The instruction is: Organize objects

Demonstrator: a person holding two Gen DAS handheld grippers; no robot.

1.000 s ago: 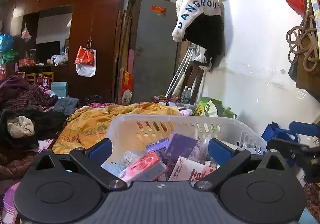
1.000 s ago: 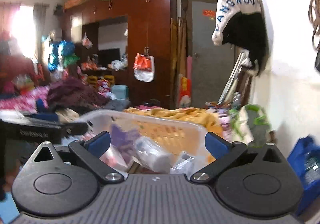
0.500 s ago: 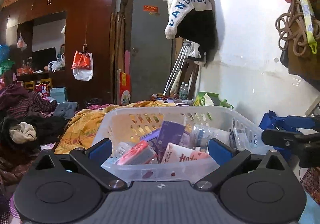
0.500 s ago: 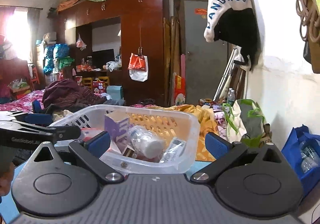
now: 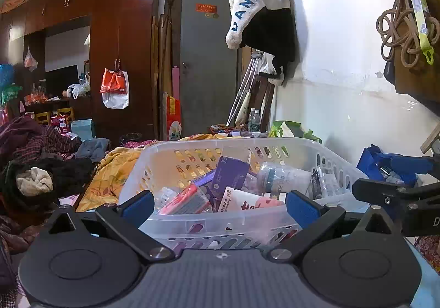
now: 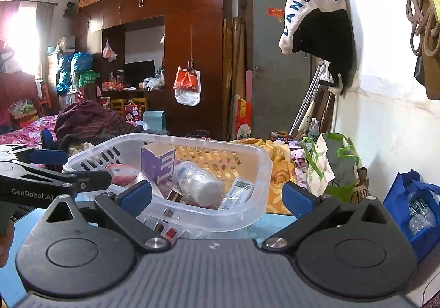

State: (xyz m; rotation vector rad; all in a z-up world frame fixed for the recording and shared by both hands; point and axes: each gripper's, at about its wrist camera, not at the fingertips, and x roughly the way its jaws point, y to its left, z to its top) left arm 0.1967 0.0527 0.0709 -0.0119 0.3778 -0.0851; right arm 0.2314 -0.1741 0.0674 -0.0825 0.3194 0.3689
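Observation:
A translucent white plastic basket (image 5: 209,221) stands on a light blue surface right in front of me; it also shows in the right wrist view (image 6: 255,198). It holds several items: a purple box (image 5: 229,174), a red packet (image 5: 184,199), a clear wrapped bottle (image 5: 283,177) and a white card with red lettering (image 5: 239,202). My left gripper (image 5: 218,206) is open and empty at the basket's near wall. My right gripper (image 6: 217,195) is open and empty at the basket's right end. Each gripper shows in the other's view, the right one (image 5: 398,192) and the left one (image 6: 52,178).
A yellow blanket (image 5: 110,178) and dark clothes (image 5: 46,173) lie on a bed behind the basket. A blue bag with bottles (image 6: 415,203) and a green-handled bag (image 6: 332,167) stand by the white wall on the right. A wardrobe (image 5: 121,54) and grey door (image 5: 207,65) are far back.
Both views have dropped and pulled back, so the basket now sits a little farther and lower in front of me. Both grippers stayed open.

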